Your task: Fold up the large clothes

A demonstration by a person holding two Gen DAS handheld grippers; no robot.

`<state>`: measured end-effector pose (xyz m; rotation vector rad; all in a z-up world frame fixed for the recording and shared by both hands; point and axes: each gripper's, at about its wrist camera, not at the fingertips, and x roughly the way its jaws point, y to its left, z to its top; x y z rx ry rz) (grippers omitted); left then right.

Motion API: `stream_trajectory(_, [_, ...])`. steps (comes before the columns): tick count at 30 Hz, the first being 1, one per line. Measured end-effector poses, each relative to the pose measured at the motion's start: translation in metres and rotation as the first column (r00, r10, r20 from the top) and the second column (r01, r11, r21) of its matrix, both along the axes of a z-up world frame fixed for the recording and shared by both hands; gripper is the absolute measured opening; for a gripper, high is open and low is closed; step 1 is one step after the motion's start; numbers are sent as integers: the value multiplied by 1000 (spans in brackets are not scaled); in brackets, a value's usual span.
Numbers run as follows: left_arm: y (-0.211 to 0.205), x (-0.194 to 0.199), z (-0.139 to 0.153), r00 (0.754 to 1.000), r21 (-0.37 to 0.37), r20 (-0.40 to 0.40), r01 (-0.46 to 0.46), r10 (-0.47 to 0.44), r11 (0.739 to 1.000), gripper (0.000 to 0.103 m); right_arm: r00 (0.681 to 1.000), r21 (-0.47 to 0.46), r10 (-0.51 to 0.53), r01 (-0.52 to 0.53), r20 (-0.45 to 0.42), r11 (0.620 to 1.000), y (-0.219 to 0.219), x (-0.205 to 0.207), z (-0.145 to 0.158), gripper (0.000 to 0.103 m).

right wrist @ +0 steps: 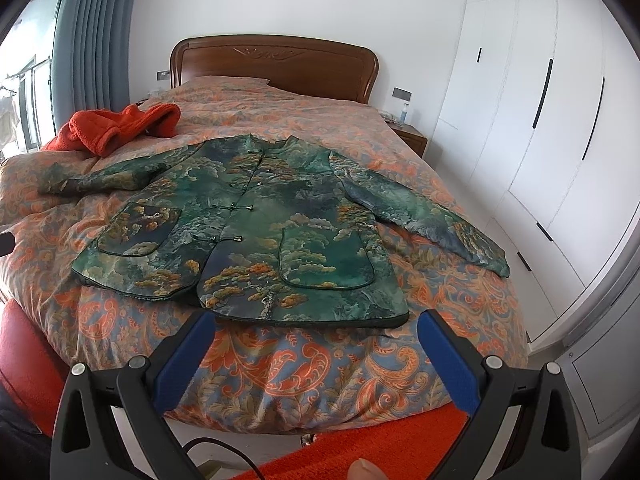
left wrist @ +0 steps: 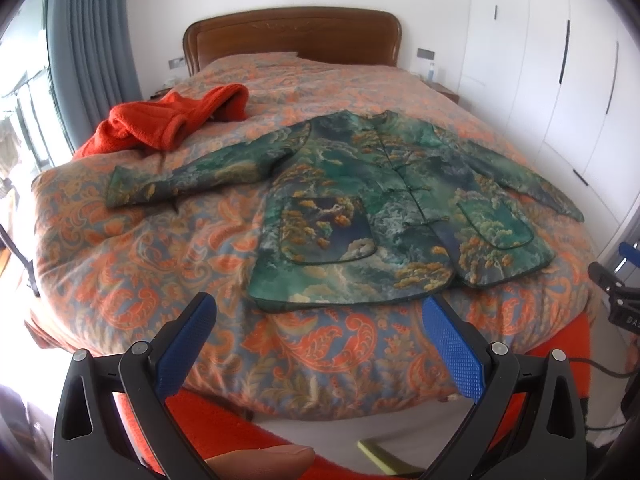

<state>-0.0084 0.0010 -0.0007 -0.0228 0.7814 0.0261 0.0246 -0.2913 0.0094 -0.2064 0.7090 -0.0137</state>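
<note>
A green patterned jacket (left wrist: 360, 200) (right wrist: 260, 220) with knot buttons and two front pockets lies flat, face up, on the bed, both sleeves spread out sideways. Its hem faces me. My left gripper (left wrist: 320, 308) hovers open just short of the hem, near the foot of the bed, with nothing between its blue pads (left wrist: 188, 344). My right gripper (right wrist: 316, 324) is also open and empty, held a little below the hem on the jacket's right half. In the left wrist view the right gripper's black body (left wrist: 616, 292) shows at the right edge.
An orange fleece garment (left wrist: 168, 120) (right wrist: 116, 128) lies crumpled at the bed's back left. The bed has an orange paisley quilt (left wrist: 140, 264) and a wooden headboard (right wrist: 276, 60). White wardrobes (right wrist: 540, 120) stand on the right, grey curtains (left wrist: 88, 32) on the left. A red fabric (right wrist: 360, 440) lies below the bed's foot.
</note>
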Motion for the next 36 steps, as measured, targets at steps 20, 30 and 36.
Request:
stream_trajectory(20, [-1, 2, -1, 1000, -6, 0, 1, -1, 1000, 103, 1000, -4, 27, -27, -8, 1000, 8, 4, 0, 103])
stream_trajectory(30, [-1, 1, -2, 1000, -7, 3, 3, -3, 1000, 103, 999, -2, 42, -42, -15, 999, 13, 7, -1, 103])
stream_trajectory(36, [0, 4, -3, 1000, -11, -5, 3, -3, 1000, 103, 999, -1, 43, -43, -18, 999, 14, 7, -1, 103])
